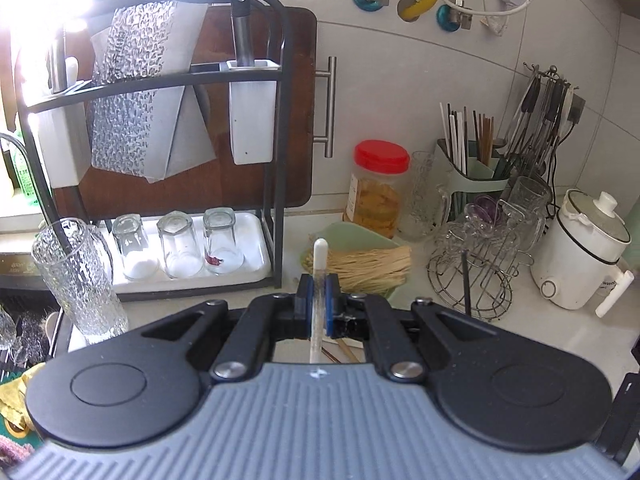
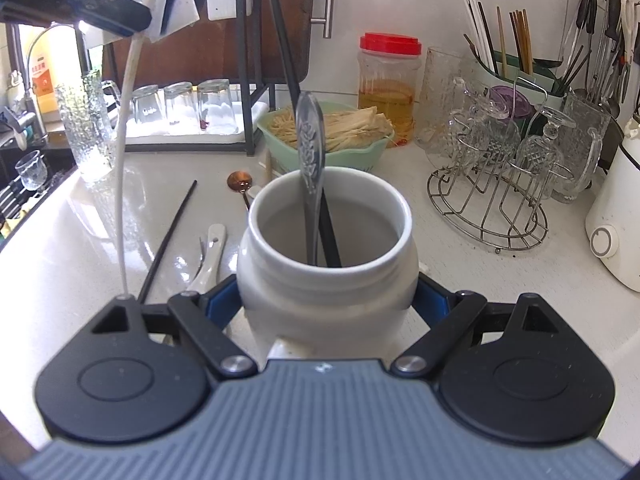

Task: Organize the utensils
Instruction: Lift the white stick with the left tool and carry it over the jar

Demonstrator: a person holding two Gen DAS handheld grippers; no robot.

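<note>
My right gripper (image 2: 326,300) is shut on a white ceramic jar (image 2: 326,280), its blue pads (image 2: 222,300) pressing both sides. A patterned metal spoon (image 2: 310,148) and a black chopstick (image 2: 282,52) stand inside the jar. My left gripper (image 1: 319,286) is shut on a white chopstick (image 1: 320,256). In the right wrist view that gripper (image 2: 136,24) hangs at the upper left, and the white chopstick (image 2: 122,168) dangles from it above the counter. Left of the jar lie a black chopstick (image 2: 170,236), a white ceramic spoon (image 2: 210,252), a copper spoon (image 2: 240,181) and a wooden chopstick (image 2: 269,168).
Behind the jar sits a green bowl of dry noodles (image 2: 332,128), with a red-lidded jar (image 2: 388,80) beside it. A wire rack of glasses (image 2: 492,184) and a white kettle (image 2: 616,224) stand at the right. A knife rack (image 1: 160,120) and a tall glass (image 1: 80,276) stand at the left.
</note>
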